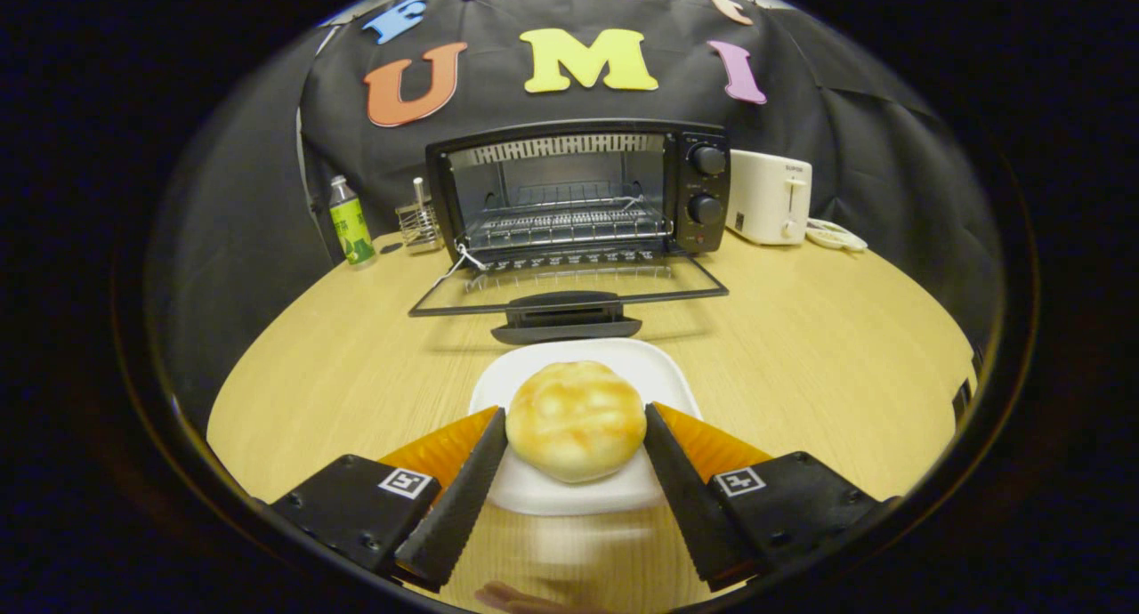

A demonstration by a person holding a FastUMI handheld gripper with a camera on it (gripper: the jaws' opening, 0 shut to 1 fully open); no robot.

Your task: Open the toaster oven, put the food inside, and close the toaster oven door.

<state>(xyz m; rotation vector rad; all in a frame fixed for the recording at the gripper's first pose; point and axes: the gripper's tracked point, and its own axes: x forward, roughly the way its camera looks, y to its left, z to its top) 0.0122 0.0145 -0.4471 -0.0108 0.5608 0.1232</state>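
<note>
The gripper (576,414) stood spread around a round bun (576,420), fingertips close at each side, though whether they pressed it I couldn't tell. The bun sat on a white plate (578,360). Beyond, the toaster oven (578,191) had its door (569,294) folded down onto the wooden table (801,347).

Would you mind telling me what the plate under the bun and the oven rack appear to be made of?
Plate: smooth white ceramic or plastic, faintly glossy; hard to say which.
Oven rack: bare metal wire, judging by its thin shiny bars.
Hand-held gripper: open, fingers flanking the bun.
</note>
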